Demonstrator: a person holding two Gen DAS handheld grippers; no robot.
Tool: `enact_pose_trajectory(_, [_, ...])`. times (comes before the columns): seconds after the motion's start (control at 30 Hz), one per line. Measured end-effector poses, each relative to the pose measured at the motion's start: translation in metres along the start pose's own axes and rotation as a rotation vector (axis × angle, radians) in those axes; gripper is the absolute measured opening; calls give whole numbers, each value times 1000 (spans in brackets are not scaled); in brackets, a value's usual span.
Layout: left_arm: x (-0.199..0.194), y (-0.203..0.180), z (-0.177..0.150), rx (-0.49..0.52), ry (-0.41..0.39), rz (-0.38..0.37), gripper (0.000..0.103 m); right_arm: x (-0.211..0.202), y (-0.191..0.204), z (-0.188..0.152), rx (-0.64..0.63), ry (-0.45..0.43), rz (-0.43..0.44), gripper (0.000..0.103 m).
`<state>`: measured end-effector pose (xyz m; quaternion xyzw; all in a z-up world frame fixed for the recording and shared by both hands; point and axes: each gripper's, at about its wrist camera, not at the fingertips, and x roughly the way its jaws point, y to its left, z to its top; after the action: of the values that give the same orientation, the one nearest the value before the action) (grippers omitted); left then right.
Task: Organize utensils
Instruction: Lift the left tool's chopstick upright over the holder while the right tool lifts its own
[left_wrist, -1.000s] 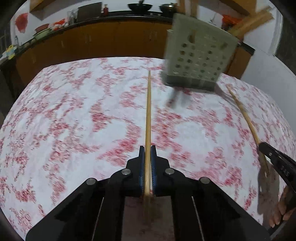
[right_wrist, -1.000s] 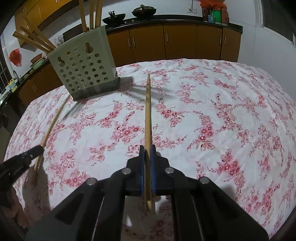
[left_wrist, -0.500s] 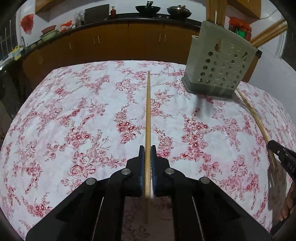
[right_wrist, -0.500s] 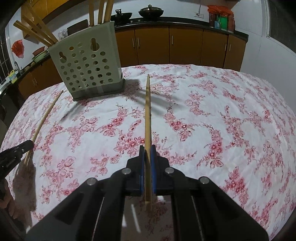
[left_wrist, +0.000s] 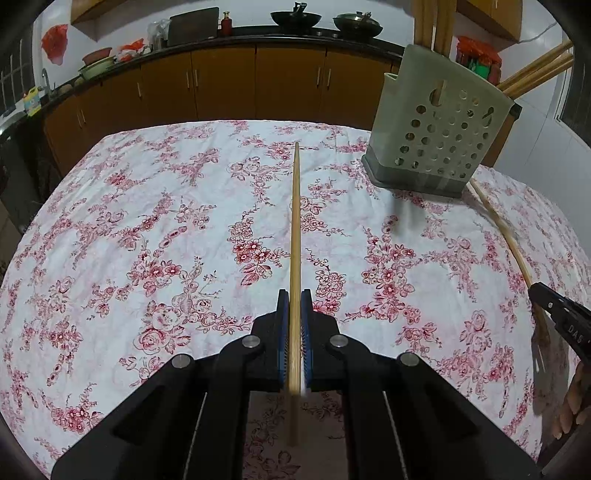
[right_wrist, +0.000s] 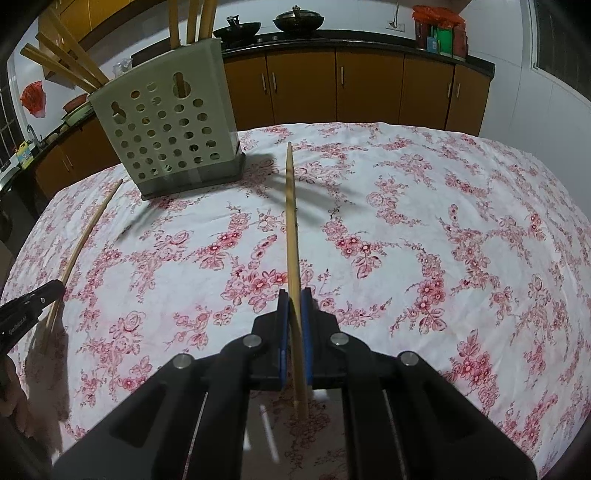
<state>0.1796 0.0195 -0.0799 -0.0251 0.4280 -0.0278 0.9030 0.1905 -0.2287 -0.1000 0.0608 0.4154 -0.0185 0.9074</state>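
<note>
Both grippers gripped chopsticks near the holder.
The left gripper (left_wrist: 294, 317) pinched one chopstick (left_wrist: 295, 221) left of the holder (left_wrist: 439, 144); the right gripper (right_wrist: 294, 317) pinched another (right_wrist: 291, 221) to its right.

A white cloth (left_wrist: 110, 221) with red flowers covers the table. Behind it runs a row of brown cabinets (left_wrist: 221, 85) under a dark counter (right_wrist: 369, 38). Two dark woks (left_wrist: 295, 16) sit on the counter, with red packets (right_wrist: 439, 27) at one end and a red bag (left_wrist: 54, 38) on the wall.
</note>
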Motion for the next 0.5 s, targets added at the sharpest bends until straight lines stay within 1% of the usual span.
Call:
enact_pose_trajectory(0.33, [-1,1,0,-9,0,-11,7,-3,-1,-3,5,0,6,9])
enact_pose_trajectory(0.5, [-1,0,-1,2,0,-2,7,-3,-1,-3,5,1,6,9])
